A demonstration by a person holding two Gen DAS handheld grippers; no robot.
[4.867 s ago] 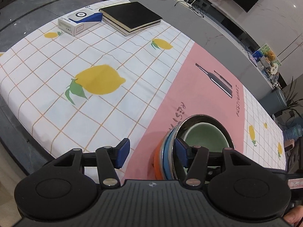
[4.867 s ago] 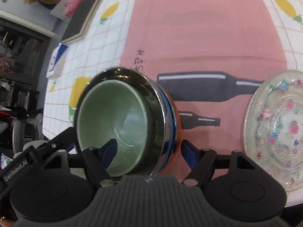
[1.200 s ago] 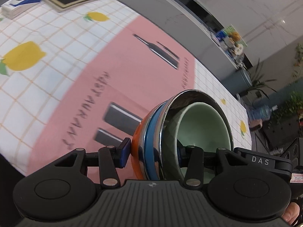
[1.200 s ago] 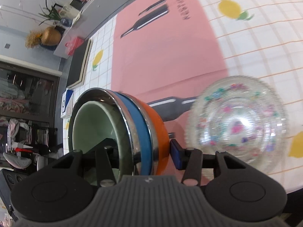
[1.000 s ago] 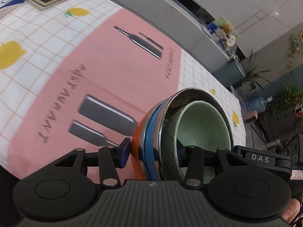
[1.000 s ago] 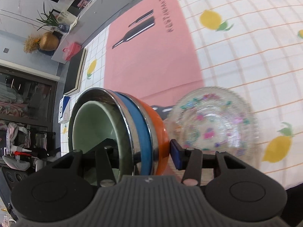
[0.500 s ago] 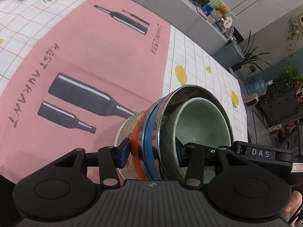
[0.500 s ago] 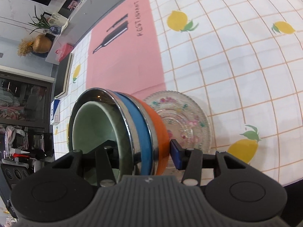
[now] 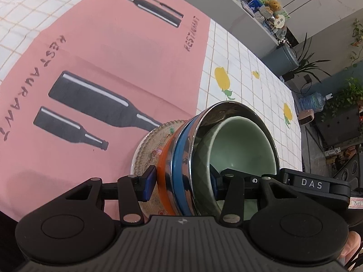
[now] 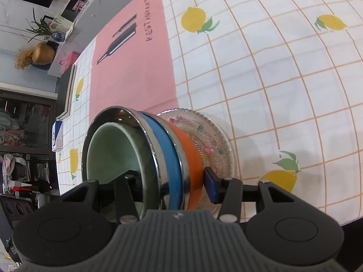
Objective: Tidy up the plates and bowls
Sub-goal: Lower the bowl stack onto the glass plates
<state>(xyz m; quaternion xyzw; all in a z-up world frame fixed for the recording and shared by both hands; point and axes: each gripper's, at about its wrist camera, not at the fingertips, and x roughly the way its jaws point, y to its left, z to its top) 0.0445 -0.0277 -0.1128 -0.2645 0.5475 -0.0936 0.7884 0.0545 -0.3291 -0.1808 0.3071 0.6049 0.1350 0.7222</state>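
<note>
A stack of nested bowls (image 9: 204, 158), orange and blue-banded steel outside and a pale green bowl (image 9: 242, 145) inside, is held from both sides. My left gripper (image 9: 181, 179) is shut on its rim, and my right gripper (image 10: 172, 181) is shut on the opposite rim. The stack (image 10: 145, 158) sits over a clear glass plate with flowers (image 10: 213, 145), whose edge also shows in the left wrist view (image 9: 147, 145). I cannot tell if the stack rests on the plate.
The table carries a lemon-print checked cloth (image 10: 272, 68) and a pink restaurant placemat (image 9: 102, 52). Books (image 10: 70, 90) and a blue-white box (image 10: 56, 138) lie at the far end. The table edge is close on the right wrist side.
Both grippers closed on the bowl stack, lifted it and carried it across the placemat to over the glass plate. In the last half second it came lower and closer to the plate.
</note>
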